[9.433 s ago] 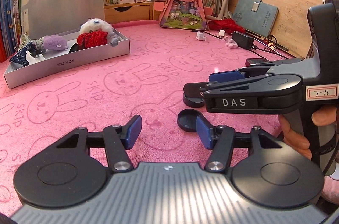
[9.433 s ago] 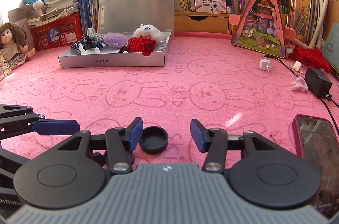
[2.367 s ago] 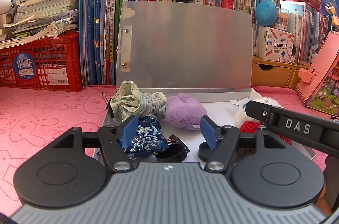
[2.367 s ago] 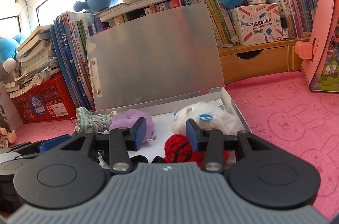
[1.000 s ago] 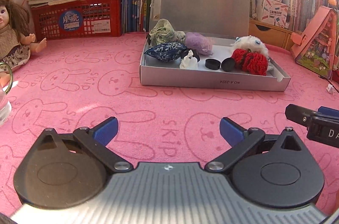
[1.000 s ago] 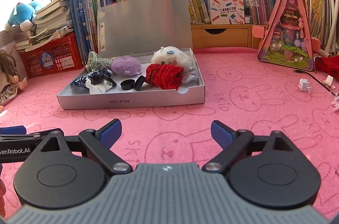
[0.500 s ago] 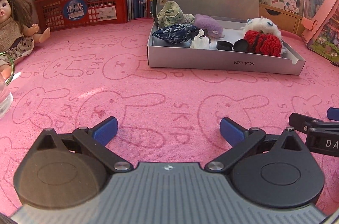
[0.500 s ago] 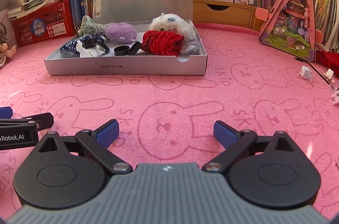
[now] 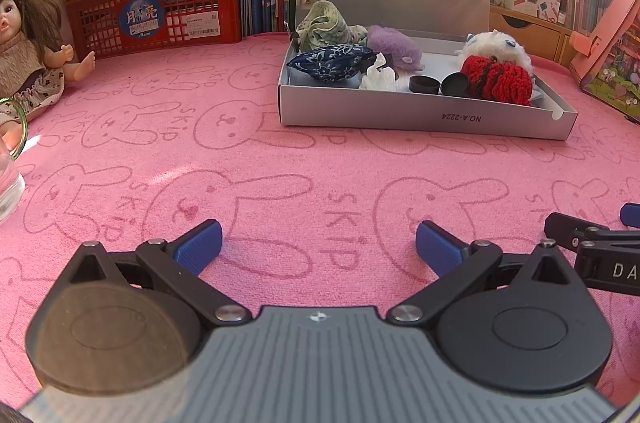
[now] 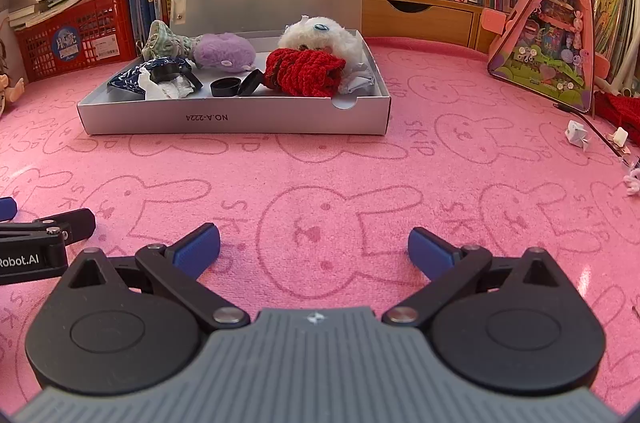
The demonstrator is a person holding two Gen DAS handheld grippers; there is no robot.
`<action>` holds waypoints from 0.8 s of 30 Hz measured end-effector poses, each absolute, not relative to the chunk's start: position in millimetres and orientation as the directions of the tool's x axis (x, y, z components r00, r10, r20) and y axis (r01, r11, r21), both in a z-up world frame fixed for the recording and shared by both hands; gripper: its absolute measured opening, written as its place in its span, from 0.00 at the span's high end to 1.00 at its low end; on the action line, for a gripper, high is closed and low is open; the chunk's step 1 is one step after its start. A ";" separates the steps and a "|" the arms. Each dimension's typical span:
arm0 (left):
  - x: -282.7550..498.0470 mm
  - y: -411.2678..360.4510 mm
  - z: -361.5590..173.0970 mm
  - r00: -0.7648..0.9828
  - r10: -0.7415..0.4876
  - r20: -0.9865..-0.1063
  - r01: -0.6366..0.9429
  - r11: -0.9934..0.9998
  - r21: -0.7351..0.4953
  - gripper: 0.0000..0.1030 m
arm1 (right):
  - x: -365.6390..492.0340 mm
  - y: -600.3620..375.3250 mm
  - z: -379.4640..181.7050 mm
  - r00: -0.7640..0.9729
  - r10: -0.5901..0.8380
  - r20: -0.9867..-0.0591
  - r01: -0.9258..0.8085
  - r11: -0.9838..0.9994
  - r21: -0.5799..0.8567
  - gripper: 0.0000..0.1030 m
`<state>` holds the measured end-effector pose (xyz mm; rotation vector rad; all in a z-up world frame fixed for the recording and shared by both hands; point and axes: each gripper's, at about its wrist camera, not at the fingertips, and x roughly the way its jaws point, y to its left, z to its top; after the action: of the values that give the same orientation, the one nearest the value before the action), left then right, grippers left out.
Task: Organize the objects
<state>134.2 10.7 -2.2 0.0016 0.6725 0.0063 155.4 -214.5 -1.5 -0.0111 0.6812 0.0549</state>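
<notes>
A grey cardboard box [image 9: 424, 113] [image 10: 236, 121] with its lid up stands on the pink rabbit mat. Inside lie two black caps [image 9: 424, 85] [image 10: 226, 87], a red knit piece [image 9: 498, 83] [image 10: 304, 71], a white plush [image 10: 320, 37], a purple plush [image 9: 394, 43] [image 10: 224, 51], a blue patterned cloth [image 9: 332, 63] and a green cloth [image 9: 324, 25]. My left gripper [image 9: 318, 247] is open and empty, well in front of the box. My right gripper [image 10: 314, 247] is open and empty, beside the left one.
A doll [image 9: 28, 51] and a glass [image 9: 8, 179] are at the left. A red crate [image 9: 156, 15] and books line the back. A pink triangular toy house [image 10: 548, 35], a cable and small white bits [image 10: 578, 137] lie at the right.
Both grippers, which earlier carried the black caps to the box and left them there, have drawn back from the box and now hover low over the mat, open wide.
</notes>
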 end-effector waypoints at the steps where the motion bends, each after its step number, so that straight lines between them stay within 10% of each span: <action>1: 134.2 10.7 -2.1 0.782 0.006 -0.623 -0.005 1.000 0.004 0.00 | 155.4 -214.4 -1.5 0.775 0.047 -0.630 -0.054 0.998 0.007 0.00; 24: 131.3 11.4 -2.4 0.785 0.011 -0.620 -0.011 1.000 0.004 0.00 | 155.2 -214.8 -2.4 0.775 0.047 -0.630 -0.055 0.998 0.008 0.00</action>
<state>131.3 11.4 -2.4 0.0005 0.6682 0.0120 155.2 -214.8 -2.4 -0.0112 0.6811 0.0552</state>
